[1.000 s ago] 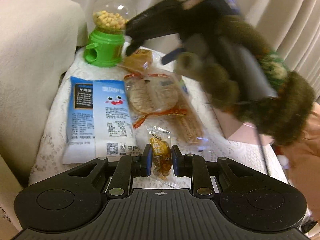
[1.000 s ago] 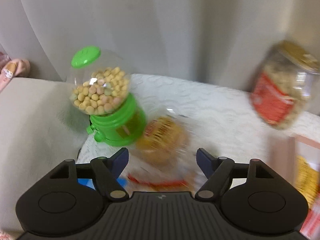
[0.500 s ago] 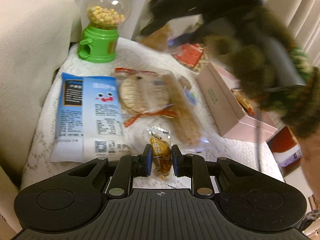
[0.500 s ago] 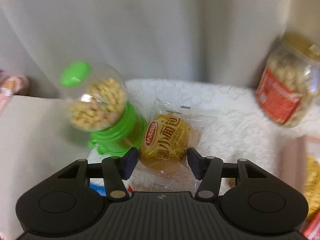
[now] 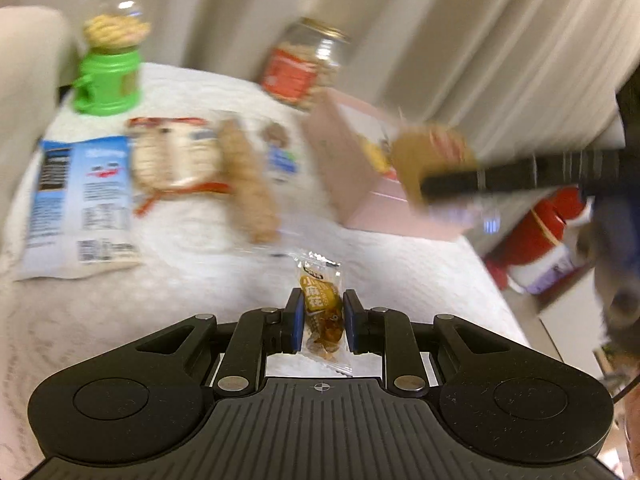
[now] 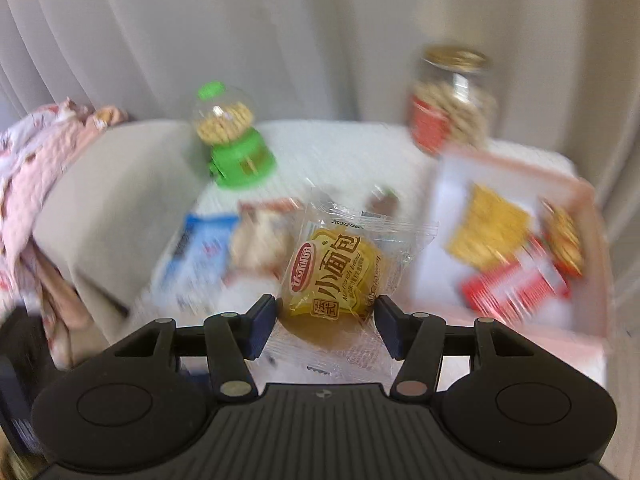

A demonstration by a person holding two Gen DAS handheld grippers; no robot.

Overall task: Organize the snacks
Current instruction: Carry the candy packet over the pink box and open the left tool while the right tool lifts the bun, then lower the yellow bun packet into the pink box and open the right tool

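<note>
My left gripper [image 5: 320, 320] is shut on a small twist-snack packet [image 5: 322, 312], held above the white cloth. My right gripper [image 6: 326, 322] is shut on a yellow small-bread packet [image 6: 332, 268], held in the air left of the pink box [image 6: 436, 216]. In the left wrist view the right gripper and its bread packet [image 5: 434, 162] hang blurred over the pink box [image 5: 348, 160]. The box holds several snack packets [image 6: 488, 232].
On the white cloth [image 5: 200, 280] lie a blue-and-white bag [image 5: 80, 200], rice-cracker packs [image 5: 180, 160] and a small cookie packet [image 5: 280, 152]. A green candy dispenser [image 5: 110, 52] and a peanut jar [image 5: 304, 68] stand at the back. A beige cushion [image 6: 108, 200] lies left.
My right gripper closed on the bread packet by the dispenser, lifted it and carried it right toward the pink box. My left gripper kept its packet and swung right.
</note>
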